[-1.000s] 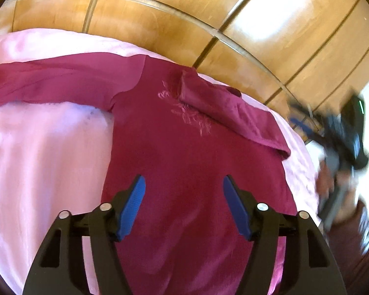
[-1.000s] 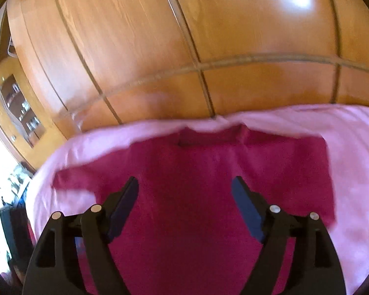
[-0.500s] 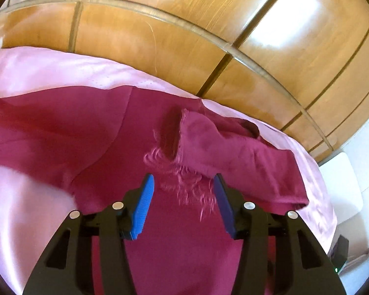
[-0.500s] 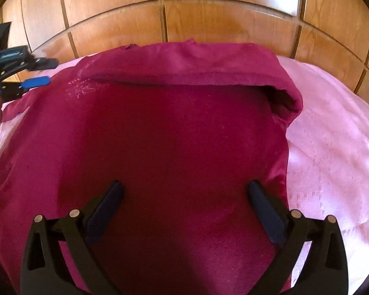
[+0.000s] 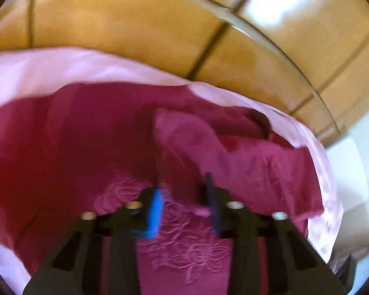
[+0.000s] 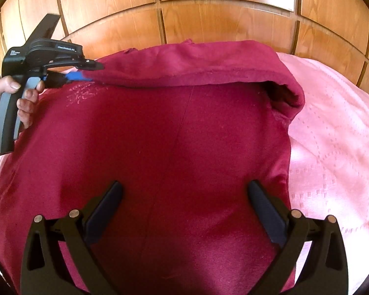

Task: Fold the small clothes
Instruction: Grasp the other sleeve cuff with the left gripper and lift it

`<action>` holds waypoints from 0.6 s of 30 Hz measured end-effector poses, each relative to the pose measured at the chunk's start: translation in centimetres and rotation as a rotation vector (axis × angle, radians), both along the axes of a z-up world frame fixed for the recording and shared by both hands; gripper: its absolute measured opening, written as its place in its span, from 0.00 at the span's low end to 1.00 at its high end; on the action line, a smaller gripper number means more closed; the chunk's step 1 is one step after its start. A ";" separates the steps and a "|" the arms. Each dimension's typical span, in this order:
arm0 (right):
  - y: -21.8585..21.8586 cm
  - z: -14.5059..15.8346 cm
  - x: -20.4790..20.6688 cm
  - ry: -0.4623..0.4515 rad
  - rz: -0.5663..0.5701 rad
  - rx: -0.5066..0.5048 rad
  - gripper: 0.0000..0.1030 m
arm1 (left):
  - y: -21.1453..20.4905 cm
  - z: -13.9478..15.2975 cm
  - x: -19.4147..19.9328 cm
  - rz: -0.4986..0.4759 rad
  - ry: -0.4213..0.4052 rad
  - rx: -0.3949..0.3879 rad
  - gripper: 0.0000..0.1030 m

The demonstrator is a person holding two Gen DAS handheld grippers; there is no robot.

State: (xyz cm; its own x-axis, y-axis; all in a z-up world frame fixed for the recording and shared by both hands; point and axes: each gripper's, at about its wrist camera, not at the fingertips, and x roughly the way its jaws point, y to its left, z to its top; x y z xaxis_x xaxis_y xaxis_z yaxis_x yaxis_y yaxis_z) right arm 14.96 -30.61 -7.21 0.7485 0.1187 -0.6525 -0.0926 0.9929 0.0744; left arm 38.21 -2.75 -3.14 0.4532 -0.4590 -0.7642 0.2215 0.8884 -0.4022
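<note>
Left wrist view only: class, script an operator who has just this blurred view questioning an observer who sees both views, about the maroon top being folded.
Operator: My picture is blurred. Where is the left gripper?
Observer: At the free end of the folded sleeve, its jaws closing with the sleeve's edge between them.
Operator: And the right gripper?
Observer: Wide open above the body of the maroon top, gripping nothing.
</note>
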 end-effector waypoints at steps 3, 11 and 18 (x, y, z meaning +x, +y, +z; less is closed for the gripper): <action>-0.1 0.0 -0.1 -0.002 0.001 0.007 0.98 | -0.2 2.8 -1.6 -0.012 -0.128 -0.036 0.14; -1.8 1.7 -0.3 0.025 0.030 0.172 0.98 | 3.6 3.4 -4.9 0.067 -0.173 -0.018 0.14; -5.3 8.1 2.4 -0.081 0.002 0.435 0.98 | 2.6 0.7 -5.2 0.080 -0.159 0.097 0.14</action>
State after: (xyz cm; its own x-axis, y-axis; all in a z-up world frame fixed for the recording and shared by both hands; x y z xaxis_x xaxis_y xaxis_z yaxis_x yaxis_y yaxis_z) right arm 17.37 -35.87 0.90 0.7944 0.3711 -0.4809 -0.1173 0.8705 0.4780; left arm 33.06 -0.18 -2.40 0.6037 -0.3445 -0.7190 0.2025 0.9385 -0.2796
